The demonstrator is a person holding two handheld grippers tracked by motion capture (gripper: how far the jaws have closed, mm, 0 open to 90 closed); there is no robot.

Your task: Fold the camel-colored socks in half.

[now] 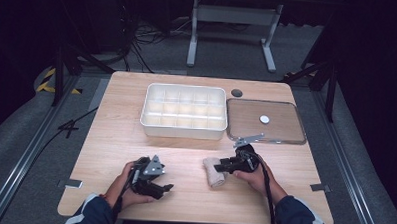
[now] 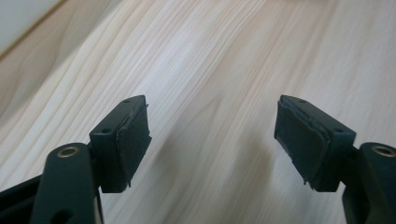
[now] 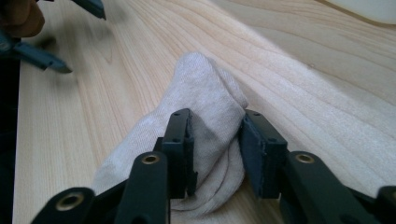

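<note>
Now my right tool (image 3: 215, 140) pinches the rolled sock (image 3: 205, 98) on the bench (image 1: 185, 161); my left tool (image 2: 212, 140) gapes wide, empty. The white box (image 1: 183, 126) waits, unfilled.

A white tray (image 1: 183, 111) with a grid of small compartments is set on the far half of the wooden table (image 1: 115, 139). Just beside it, to the right, a clear lid (image 1: 265, 121) is laid flat, with a small white disc (image 1: 264, 119) on it. A dark round spot (image 1: 236, 93) is seen on the tabletop behind the lid. Beyond the table, a grey metal stand (image 1: 233, 23) and black cables (image 1: 149, 37) are seen on the floor.
</note>
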